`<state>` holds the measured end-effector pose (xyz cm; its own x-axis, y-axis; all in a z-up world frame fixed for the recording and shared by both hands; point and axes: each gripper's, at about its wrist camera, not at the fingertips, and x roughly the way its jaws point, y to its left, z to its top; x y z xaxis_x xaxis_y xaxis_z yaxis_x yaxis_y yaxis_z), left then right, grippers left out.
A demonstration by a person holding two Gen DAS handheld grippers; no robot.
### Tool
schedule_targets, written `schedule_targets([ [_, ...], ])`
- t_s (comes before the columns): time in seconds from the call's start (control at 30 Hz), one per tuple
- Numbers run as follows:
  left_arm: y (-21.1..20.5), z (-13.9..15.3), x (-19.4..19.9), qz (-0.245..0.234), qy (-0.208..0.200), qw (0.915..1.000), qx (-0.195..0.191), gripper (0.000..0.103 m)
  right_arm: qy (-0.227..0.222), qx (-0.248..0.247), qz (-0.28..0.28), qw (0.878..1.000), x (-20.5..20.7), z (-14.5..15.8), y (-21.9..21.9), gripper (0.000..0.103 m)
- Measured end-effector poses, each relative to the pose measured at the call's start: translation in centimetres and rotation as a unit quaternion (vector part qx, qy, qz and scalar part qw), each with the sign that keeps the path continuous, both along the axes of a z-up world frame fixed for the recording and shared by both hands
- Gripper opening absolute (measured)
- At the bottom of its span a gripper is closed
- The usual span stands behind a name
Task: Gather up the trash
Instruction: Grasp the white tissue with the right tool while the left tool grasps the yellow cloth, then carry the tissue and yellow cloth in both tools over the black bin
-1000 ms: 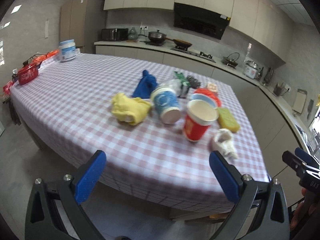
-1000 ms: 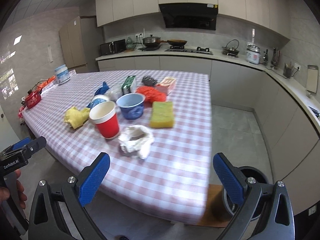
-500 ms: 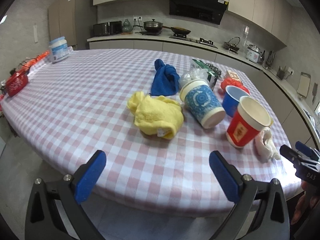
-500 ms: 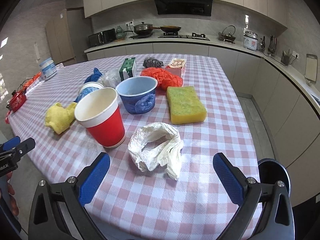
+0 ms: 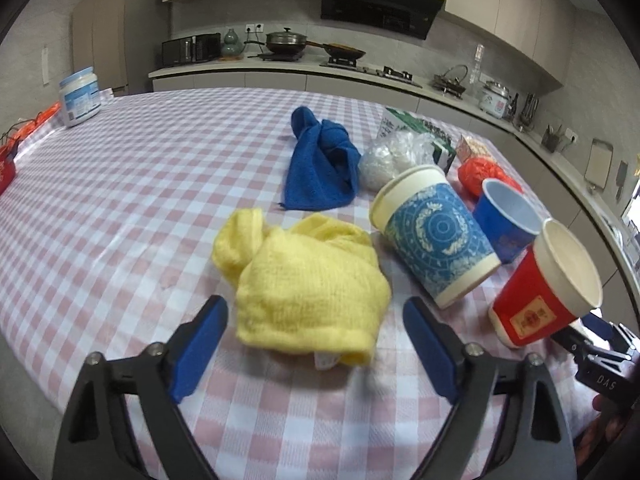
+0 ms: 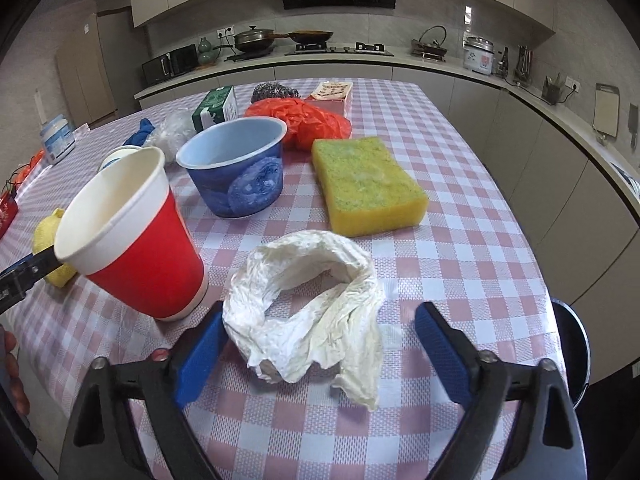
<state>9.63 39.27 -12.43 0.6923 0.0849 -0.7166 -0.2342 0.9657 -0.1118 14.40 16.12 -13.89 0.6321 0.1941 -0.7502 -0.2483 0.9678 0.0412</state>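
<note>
Straddling the crumpled white tissue [image 6: 308, 312], your right gripper [image 6: 318, 340] gapes wide; left gripper [image 5: 316, 344], wide too, flanks the yellow cloth [image 5: 308, 284]. Sponge [image 6: 366, 184] shows in right view only.

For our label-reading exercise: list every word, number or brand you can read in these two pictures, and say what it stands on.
"DAS": on the right gripper, cut off at the picture's edge.
Red cup: gold label too blurred to read.
Green carton: print too small.
Pink box: print too small.
White jar: label unreadable.
</note>
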Motion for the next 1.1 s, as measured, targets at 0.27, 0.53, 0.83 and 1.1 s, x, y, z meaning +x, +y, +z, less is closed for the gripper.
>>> schedule_targets([
  [0.27,-0.5,-0.5,0.5,-0.026,0.006,0.9994,0.022,0.04,-0.008,0.001,0.008,1.0,-0.1,0.2,0.0,0.033],
  [0.53,-1.6,1.6,-1.4,-0.027,-0.016,0.9985,0.044,0.038,-0.026,0.008,0.02,0.999,-1.1,1.7,-0.1,0.028],
  [0.83,-2.8,5.0,-4.3,-0.018,-0.037,0.9973,0.062,0.038,-0.058,0.021,0.037,0.997,-2.8,4.8,-0.6,0.028],
  [1.1,-6.3,8.8,-6.4,-0.025,-0.076,0.9945,0.068,0.038,-0.09,0.038,0.029,0.995,-4.4,8.3,-4.3,0.028],
])
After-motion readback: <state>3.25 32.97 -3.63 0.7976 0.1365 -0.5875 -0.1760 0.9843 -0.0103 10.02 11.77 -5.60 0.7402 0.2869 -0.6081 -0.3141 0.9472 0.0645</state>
